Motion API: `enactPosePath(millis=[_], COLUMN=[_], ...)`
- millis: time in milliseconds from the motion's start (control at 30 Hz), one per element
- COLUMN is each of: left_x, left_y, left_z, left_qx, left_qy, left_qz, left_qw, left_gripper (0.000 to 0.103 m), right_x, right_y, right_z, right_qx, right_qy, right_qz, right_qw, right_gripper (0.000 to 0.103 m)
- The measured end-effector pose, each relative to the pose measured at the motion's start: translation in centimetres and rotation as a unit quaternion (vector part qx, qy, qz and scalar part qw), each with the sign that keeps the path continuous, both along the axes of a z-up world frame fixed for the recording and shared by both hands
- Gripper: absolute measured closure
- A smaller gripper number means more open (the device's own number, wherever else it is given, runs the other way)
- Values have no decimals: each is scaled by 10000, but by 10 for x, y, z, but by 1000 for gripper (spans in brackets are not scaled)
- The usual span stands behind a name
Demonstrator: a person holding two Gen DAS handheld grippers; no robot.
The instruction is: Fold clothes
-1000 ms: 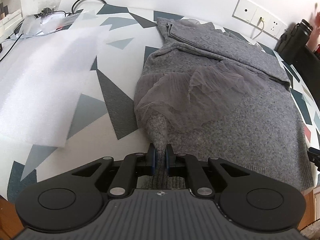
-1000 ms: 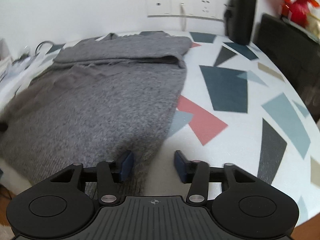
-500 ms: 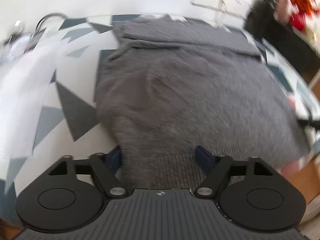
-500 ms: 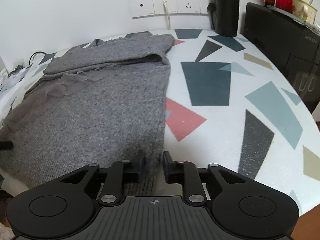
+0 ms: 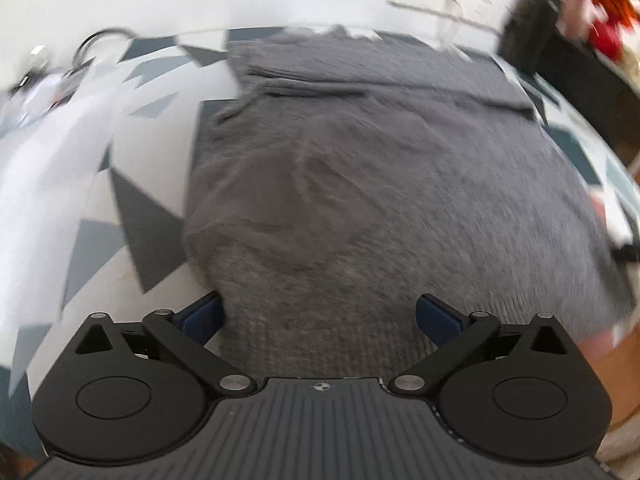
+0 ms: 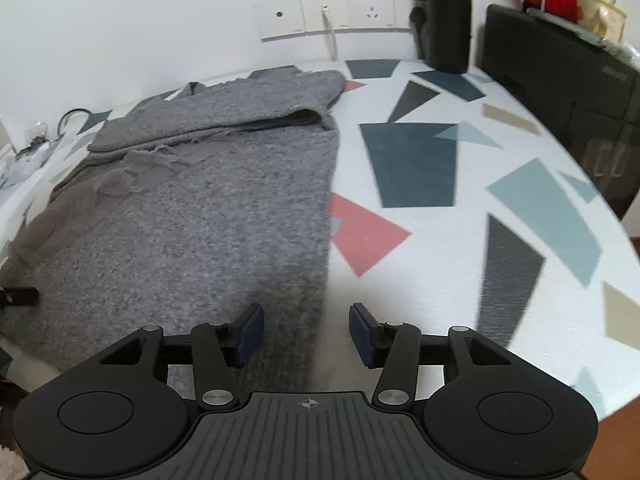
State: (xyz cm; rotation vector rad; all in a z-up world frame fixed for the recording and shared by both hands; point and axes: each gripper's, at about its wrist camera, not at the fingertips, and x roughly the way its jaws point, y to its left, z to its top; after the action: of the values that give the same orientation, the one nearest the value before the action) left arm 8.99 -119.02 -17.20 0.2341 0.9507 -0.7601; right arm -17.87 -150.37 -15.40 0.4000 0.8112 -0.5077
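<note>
We note the grey knit garment (image 6: 208,216) lying spread on the counter (image 6: 440,240), whose white top carries coloured triangles and quadrilaterals. Its far part is folded over into a thicker band near the wall; a patch of thin sheer fabric (image 6: 120,184) rests on the knit towards its left side.

Left tool (image 5: 318,316) — jaws have just been opening and now stand wide, over the near hem of the garment; the knit lies between the blue pads but neither presses on it. This view is motion-blurred.

Right tool (image 6: 306,330) — jaws have just been opening, now about half apart. The right edge of the garment passes between the pads; we see no pad pressing on it, and bare counter shows beside the right pad.

Also in view: wall sockets (image 6: 332,12) with a white cable, a black bottle (image 6: 446,16) at the far edge, a black case (image 6: 560,92) at right, white foam sheet (image 5: 52,152) on the left of the counter
</note>
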Motion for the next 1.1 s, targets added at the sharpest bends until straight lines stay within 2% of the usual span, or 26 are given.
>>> enactPosePath(millis=[100, 233, 300, 400, 467, 633, 700, 900, 1100], left_x=[11, 20, 24, 25, 24, 26, 26, 23, 21], left_y=[18, 28, 26, 11, -1, -17, -18, -16, -3], left_z=[3, 2, 2, -1, -4, -6, -6, -7, -5], left_qx=[-265, -115, -11, 273, 433, 504, 514, 464, 442], left_qy=[198, 99, 47, -197, -328, -319, -307, -381, -278], left_qz=[466, 623, 619, 449, 364, 243, 190, 123, -284], left_qw=[9984, 9979, 9981, 9984, 9979, 9979, 9980, 9981, 9982], left_gripper=[4, 10, 10, 10, 5, 1, 0, 0, 1], right_x=[-6, -6, -2, 11, 21, 44, 48, 43, 38], right_y=[-1, 1, 4, 5, 3, 12, 20, 25, 22], right_z=[2, -3, -4, -4, -5, -12, -15, -17, -14], right_qx=[126, 333, 274, 232, 225, 54, -93, -183, -130], right_qy=[7, 36, 51, 85, 130, 541, 658, 507, 555], right_qz=[15, -45, -29, -55, -106, 4, 135, 147, 360], right_qw=[9999, 9994, 9996, 9997, 9996, 9985, 9977, 9984, 9977], right_gripper=[55, 48, 39, 32, 24, 2, 1, 1, 2])
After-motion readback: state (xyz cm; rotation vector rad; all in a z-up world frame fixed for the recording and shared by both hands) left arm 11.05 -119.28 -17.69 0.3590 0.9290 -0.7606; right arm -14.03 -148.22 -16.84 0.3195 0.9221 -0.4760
